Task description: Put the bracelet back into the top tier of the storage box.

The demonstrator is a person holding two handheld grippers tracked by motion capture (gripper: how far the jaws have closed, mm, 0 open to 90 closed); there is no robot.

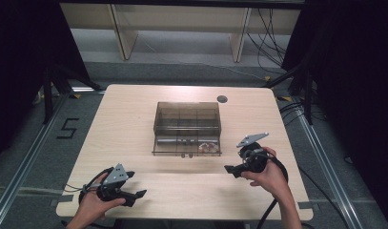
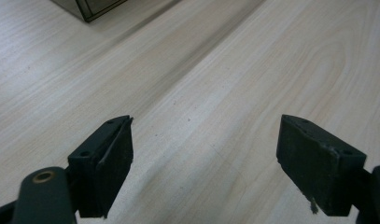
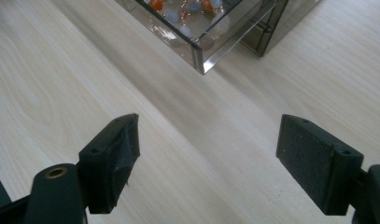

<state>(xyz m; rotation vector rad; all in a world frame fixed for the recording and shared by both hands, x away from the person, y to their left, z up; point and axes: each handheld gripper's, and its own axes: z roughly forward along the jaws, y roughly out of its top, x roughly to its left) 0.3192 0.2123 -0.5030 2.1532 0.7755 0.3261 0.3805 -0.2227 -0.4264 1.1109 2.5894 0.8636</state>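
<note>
Smoky clear plastic box [image 1: 187, 128] (rectangular, beads [image 3: 187, 11] inside) on pale woodgrain table [image 1: 134, 124].

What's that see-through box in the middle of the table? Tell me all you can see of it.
The box looks like smoky, transparent plastic, rectangular, with inner dividers forming compartments. It sits flat near the middle of the wooden table, and nothing else touches it. The right gripper view shows orange, pale blue and white beads in a near corner compartment.
</note>
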